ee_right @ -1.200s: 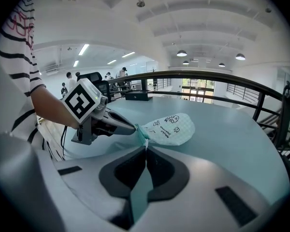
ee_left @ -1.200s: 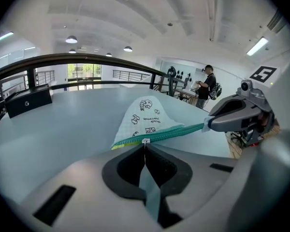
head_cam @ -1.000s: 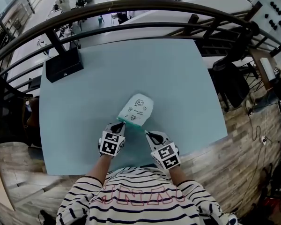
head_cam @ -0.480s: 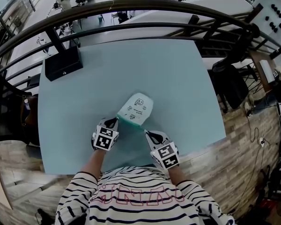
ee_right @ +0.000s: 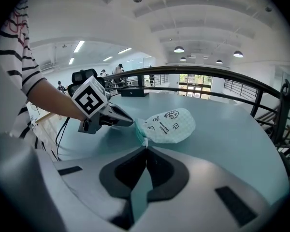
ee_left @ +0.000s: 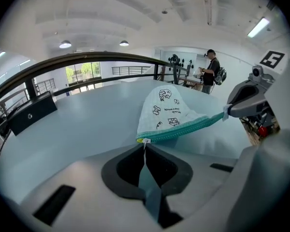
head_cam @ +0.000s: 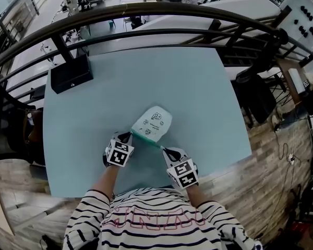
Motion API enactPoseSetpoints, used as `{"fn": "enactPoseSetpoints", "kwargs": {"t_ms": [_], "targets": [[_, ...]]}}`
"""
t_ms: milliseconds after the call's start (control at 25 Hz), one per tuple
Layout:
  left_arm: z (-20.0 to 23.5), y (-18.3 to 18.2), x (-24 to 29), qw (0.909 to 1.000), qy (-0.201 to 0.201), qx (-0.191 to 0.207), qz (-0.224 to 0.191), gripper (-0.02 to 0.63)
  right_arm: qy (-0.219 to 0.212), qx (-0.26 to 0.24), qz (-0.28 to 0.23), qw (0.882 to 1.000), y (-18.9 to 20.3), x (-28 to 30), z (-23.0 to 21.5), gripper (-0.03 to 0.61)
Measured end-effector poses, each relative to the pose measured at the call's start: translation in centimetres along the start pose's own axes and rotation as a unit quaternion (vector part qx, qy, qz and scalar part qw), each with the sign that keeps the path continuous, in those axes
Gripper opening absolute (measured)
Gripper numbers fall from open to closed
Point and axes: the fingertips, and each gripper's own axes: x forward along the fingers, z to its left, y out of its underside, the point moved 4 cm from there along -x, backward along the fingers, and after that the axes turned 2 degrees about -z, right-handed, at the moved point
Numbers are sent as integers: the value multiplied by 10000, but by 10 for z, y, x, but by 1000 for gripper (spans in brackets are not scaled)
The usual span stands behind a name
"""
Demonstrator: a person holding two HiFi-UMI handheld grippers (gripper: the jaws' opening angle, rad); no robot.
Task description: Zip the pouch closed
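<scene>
A white pouch with small black drawings and a teal zipper along its near edge lies on the pale blue table. My left gripper is shut on the zipper pull at the zipper's left end. At the opposite end my right gripper is shut on the pouch's corner. The zipper runs taut between them. In the left gripper view the pouch lies just past my left gripper, with my right gripper at the far end. In the right gripper view the pouch lies beyond my right gripper, and my left gripper is to its left.
A black box sits at the table's far left corner. A dark railing curves behind the table. The near table edge is close to the person's striped shirt. A person stands far off in the background.
My left gripper has moved a little to the left with the zipper pull. The zipper edge now stretches longer between the two grippers. My right gripper has barely moved.
</scene>
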Motion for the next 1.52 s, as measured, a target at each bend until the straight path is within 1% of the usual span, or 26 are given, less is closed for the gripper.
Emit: {"fn": "enactPoseSetpoints", "kwargs": {"t_ms": [120,280,400,720,920,1120,1360,1520], "targets": [[-1,2,-2,9999,44,152,36,28,91,135,34,9999,6,1,0,29],[-2,3,-3,9997,70,223,57,29,296,326,78,9990,15,2,3,31],[1,8,-7,9998,96,192,52,29,478,537,62,9974,20,3,7,31],[10,8,-33,9994,146,260,-144,29,821,939,-137,9921,21,-6,15,34],[10,3,-61,9983,105,367,-432,29,1013,1118,-393,9878,14,-18,25,34],[8,-3,-94,9961,76,422,-777,29,1118,1165,-826,9834,-8,-28,38,32],[1,-10,-131,9920,150,423,-1183,28,1040,997,-1179,9825,-33,-32,62,31],[-4,-10,-152,9882,235,402,-1456,28,977,944,-1311,9820,-42,-34,80,29]]}}
